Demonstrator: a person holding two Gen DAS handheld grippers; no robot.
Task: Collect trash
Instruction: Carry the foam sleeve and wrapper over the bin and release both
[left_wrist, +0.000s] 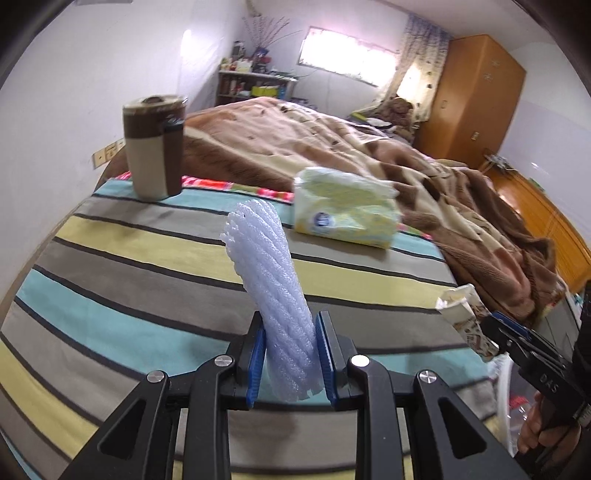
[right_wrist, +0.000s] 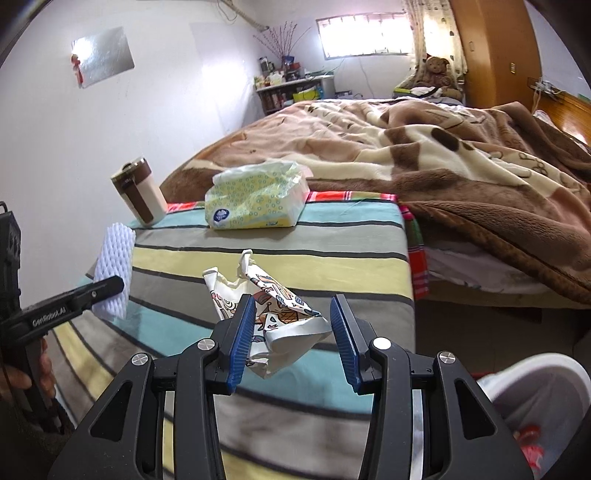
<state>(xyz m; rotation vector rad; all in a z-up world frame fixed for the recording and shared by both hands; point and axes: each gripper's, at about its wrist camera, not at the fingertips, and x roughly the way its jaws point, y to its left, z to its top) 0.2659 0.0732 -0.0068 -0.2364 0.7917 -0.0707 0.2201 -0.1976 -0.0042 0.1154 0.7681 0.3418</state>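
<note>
The crumpled wrapper (right_wrist: 271, 317) could drop onto the bed (right_wrist: 332, 236), sitting loose in the spread right claw (right_wrist: 291, 338), while the left claw (left_wrist: 290, 360) pinches foam netting (left_wrist: 273, 291).

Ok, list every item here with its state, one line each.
Left tool: shut on the foam net.
Foam net: pinched, held above the bed.
Right tool: open, wrapper between its fingers.
Wrapper: crumpled, touching only the left finger.
Tissue pack: opened, lying on the bed.
Cup: upright, lid on.
Blanket: rumpled across the bed.
</note>
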